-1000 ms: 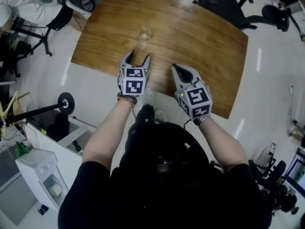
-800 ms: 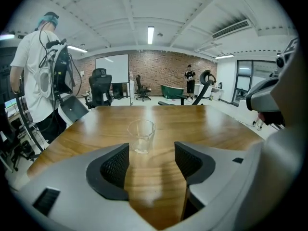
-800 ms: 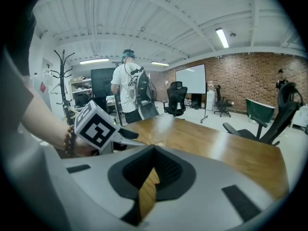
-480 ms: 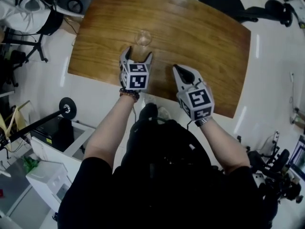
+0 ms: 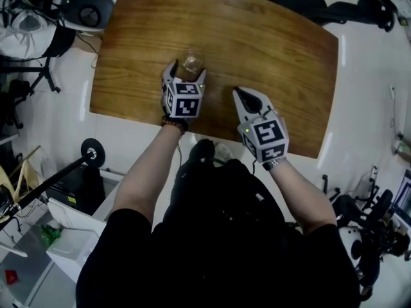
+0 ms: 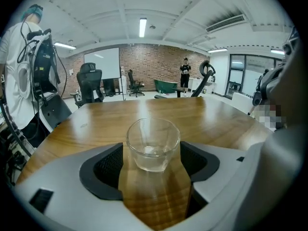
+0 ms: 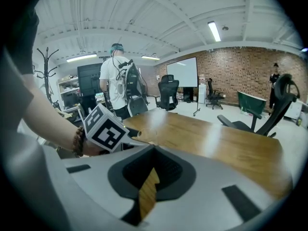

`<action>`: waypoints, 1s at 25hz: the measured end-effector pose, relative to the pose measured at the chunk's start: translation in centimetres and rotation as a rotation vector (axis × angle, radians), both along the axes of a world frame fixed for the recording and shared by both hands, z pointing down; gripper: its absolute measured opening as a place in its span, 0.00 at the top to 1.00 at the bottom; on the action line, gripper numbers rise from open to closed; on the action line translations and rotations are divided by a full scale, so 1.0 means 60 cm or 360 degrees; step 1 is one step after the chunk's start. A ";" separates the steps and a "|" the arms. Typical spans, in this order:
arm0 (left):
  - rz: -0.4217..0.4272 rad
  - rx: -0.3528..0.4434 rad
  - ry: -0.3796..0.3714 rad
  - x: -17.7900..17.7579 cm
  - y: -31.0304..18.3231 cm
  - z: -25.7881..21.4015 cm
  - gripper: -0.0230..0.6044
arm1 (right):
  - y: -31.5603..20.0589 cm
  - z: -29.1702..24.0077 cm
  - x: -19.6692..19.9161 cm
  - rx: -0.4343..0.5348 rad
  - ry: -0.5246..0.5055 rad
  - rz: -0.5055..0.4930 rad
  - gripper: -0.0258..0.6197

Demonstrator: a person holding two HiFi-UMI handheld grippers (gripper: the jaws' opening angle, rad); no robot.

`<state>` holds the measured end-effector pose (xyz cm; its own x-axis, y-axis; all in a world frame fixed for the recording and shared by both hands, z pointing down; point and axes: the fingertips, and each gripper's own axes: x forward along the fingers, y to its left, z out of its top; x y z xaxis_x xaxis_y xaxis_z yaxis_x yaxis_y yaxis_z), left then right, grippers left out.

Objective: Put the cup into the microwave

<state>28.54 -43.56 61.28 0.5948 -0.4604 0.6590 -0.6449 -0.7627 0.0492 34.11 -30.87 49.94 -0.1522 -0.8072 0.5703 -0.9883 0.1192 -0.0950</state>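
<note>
Left gripper (image 5: 187, 72) now closer to cup (image 5: 191, 61) than a second ago. Jaws have just been opening, now wide, cup between them, pads not touching. Cup upright on worktop (image 5: 276, 50), left of middle. Right gripper (image 5: 242, 95) jaws together, empty. Grasp likely next.

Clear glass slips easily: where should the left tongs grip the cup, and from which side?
Across its side wall, around mid-height, approaching level from the near side. The cup stands upright, handleless, tapering downward, already between the left tongs, whose jaws have just been opening wide.
</note>
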 end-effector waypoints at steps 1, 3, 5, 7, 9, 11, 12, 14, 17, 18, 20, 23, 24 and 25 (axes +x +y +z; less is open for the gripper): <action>0.0009 -0.0005 0.0001 0.004 -0.001 0.003 0.38 | -0.003 0.001 0.001 -0.0002 -0.0002 0.0003 0.96; 0.0014 -0.0021 0.0000 0.007 -0.004 0.009 0.38 | -0.010 0.005 0.002 -0.0004 -0.0003 0.0009 0.96; 0.0021 -0.0035 0.0003 0.009 -0.006 0.014 0.38 | -0.016 0.008 0.003 -0.0007 -0.0002 0.0015 0.96; 0.0041 -0.0039 0.0005 0.013 -0.007 0.016 0.38 | -0.019 0.011 0.002 -0.0012 0.0000 0.0019 0.96; 0.0060 -0.0037 0.0006 0.016 -0.007 0.016 0.38 | -0.020 0.012 0.001 -0.0016 0.0002 0.0021 0.96; 0.0074 -0.0039 0.0003 0.016 -0.006 0.016 0.38 | -0.022 0.011 -0.002 -0.0019 0.0003 0.0018 0.96; 0.0084 -0.0037 -0.0002 0.016 -0.007 0.017 0.38 | -0.023 0.011 -0.004 -0.0018 0.0005 0.0016 0.96; 0.0108 -0.0032 -0.0015 0.015 -0.008 0.021 0.38 | -0.028 0.012 -0.007 -0.0017 0.0005 0.0013 0.96; 0.0119 -0.0039 -0.0024 0.012 -0.005 0.021 0.43 | -0.031 0.010 -0.010 -0.0008 0.0007 0.0010 0.96; 0.0117 -0.0036 -0.0024 0.010 -0.005 0.020 0.43 | -0.031 0.008 -0.011 -0.0003 0.0008 0.0010 0.96; 0.0103 -0.0037 -0.0021 0.005 -0.003 0.020 0.43 | -0.029 0.007 -0.012 0.0002 0.0009 0.0009 0.96; 0.0065 -0.0038 -0.0007 -0.003 -0.001 0.015 0.43 | -0.027 0.005 -0.012 0.0009 0.0003 -0.0003 0.96; 0.0051 -0.0035 -0.0004 -0.005 -0.001 0.013 0.43 | -0.026 0.004 -0.012 0.0011 0.0000 -0.0011 0.96; 0.0040 -0.0030 -0.0003 -0.007 0.000 0.012 0.43 | -0.025 0.004 -0.013 0.0013 -0.0004 -0.0021 0.96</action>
<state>28.09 -43.58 61.98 0.6048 -0.4328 0.6685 -0.6255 -0.7778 0.0622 33.31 -32.34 50.19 -0.1643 -0.8097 0.5634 -0.9864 0.1330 -0.0966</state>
